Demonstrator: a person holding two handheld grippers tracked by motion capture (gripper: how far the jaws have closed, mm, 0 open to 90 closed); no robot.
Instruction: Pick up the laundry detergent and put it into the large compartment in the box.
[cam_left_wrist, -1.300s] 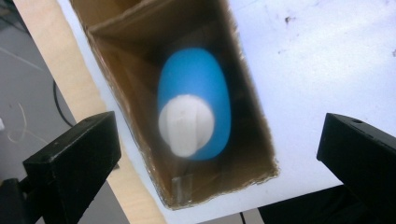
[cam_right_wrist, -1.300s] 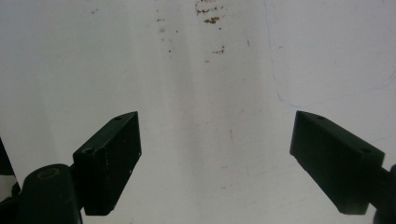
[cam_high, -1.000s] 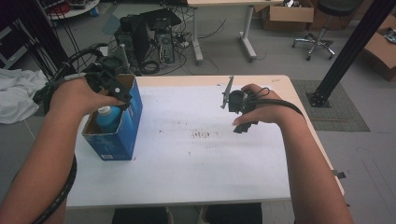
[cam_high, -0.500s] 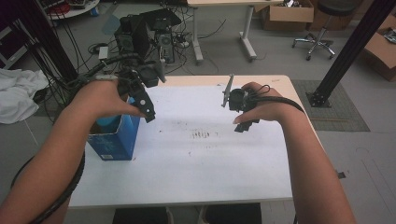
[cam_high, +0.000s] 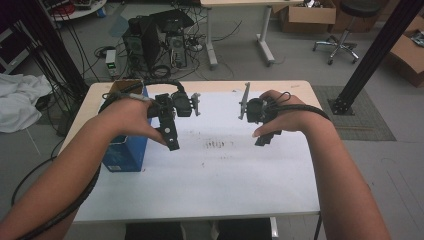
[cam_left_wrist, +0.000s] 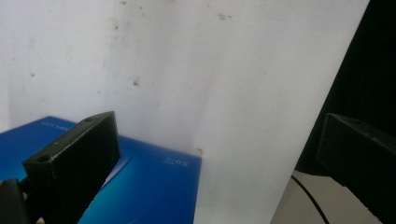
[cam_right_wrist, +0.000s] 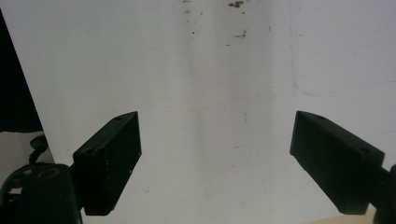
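A blue carton (cam_high: 124, 154) stands near the left edge of the white table (cam_high: 225, 175); my left forearm covers much of its top. My left gripper (cam_high: 170, 131) hangs just right of the carton, above the tabletop. In the left gripper view, the left gripper (cam_left_wrist: 215, 126) is open with nothing between the jaws. The blue carton (cam_left_wrist: 144, 186) lies low and to the left there. My right gripper (cam_high: 262, 135) hovers over the right half of the table. The right gripper (cam_right_wrist: 217, 119) is open above bare white surface.
Small dark marks (cam_high: 216, 145) dot the table's middle. Behind the far edge, computer towers (cam_high: 155, 42) and cables sit on the floor. A black post (cam_high: 372, 55) rises at the right and a white cloth (cam_high: 20, 100) lies at the left.
My left gripper has swung from above the blue carton rightward to over the tabletop beside it. The right hand has hardly moved.
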